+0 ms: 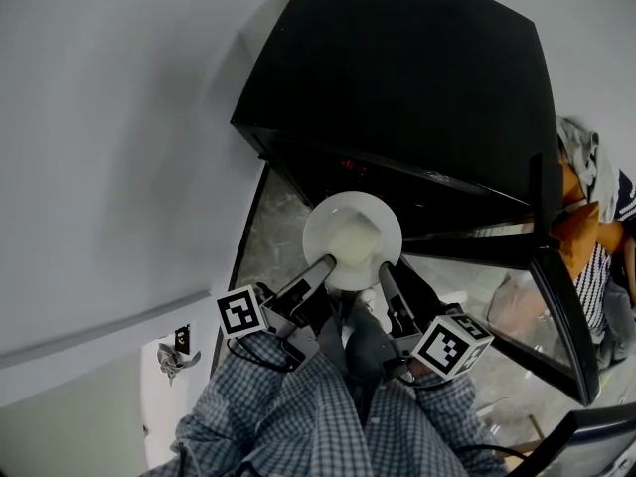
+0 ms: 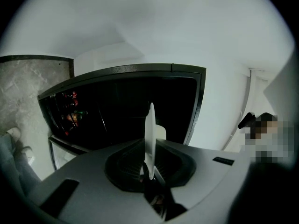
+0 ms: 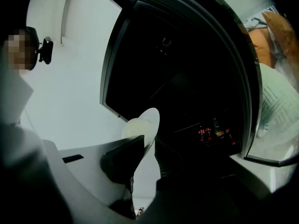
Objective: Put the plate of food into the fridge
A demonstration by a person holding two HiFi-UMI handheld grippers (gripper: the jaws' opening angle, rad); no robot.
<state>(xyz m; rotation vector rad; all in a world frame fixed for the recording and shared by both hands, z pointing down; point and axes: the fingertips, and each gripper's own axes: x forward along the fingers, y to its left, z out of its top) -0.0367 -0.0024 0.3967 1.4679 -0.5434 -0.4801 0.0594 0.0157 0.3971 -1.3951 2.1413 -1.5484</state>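
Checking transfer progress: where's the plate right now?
In the head view's centre, the plate is gripped by left gripper and right gripper, at the mouth of the open fridge.

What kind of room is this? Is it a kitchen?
Probably a kitchen or a corner of a home, though little shows. There is a black fridge standing open, bottles inside it, and a plate of food held in front.

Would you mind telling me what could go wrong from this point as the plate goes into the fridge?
The plate is pinched only at its near rim by the left tongs and right tongs, so it may tip or slip and shed the pale food. Its far edge could also knock the open fridge frame or the bottles inside.
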